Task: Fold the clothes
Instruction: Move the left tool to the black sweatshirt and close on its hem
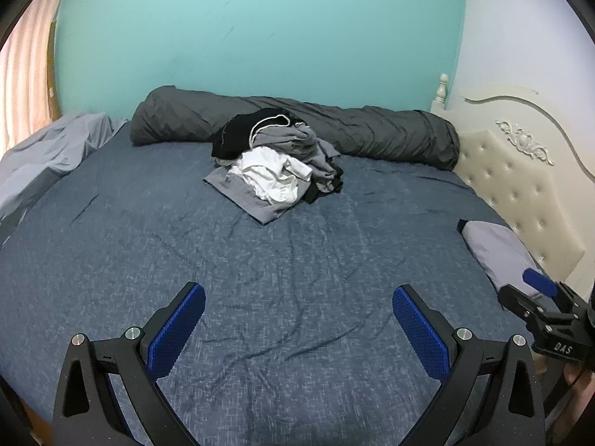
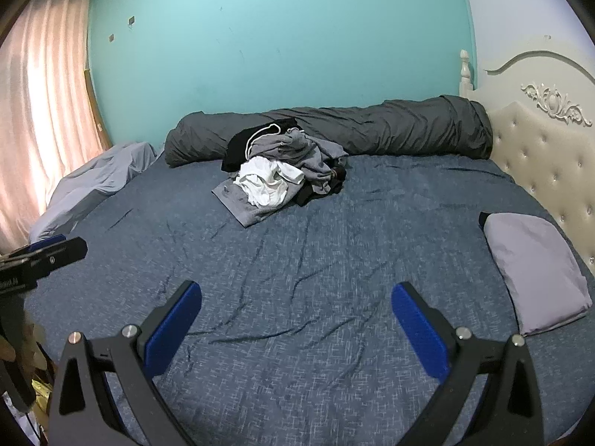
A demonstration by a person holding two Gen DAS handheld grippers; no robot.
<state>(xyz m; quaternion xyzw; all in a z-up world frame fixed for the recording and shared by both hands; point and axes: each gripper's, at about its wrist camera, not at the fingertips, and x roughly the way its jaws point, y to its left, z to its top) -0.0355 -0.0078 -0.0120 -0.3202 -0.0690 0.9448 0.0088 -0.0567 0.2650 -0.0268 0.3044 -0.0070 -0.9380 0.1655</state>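
Fingers [image 1: 193,319] spread wide and empty on the left gripper [image 1: 297,319] and right gripper [image 2: 295,319], poised over bare bed [image 1: 297,260] where the clothes pile [image 1: 275,163] can be spread.

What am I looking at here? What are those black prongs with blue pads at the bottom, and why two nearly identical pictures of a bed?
Those prongs are hand-held grippers, one in each of a person's hands, each with a camera looking along its fingers. One picture comes from the left gripper, the other from the right gripper, so each glimpses the other at its edge. Both are open and hold nothing. On the blue bed sheet lies a pile of clothes, a rolled grey duvet behind it, and a grey pillow near the headboard.
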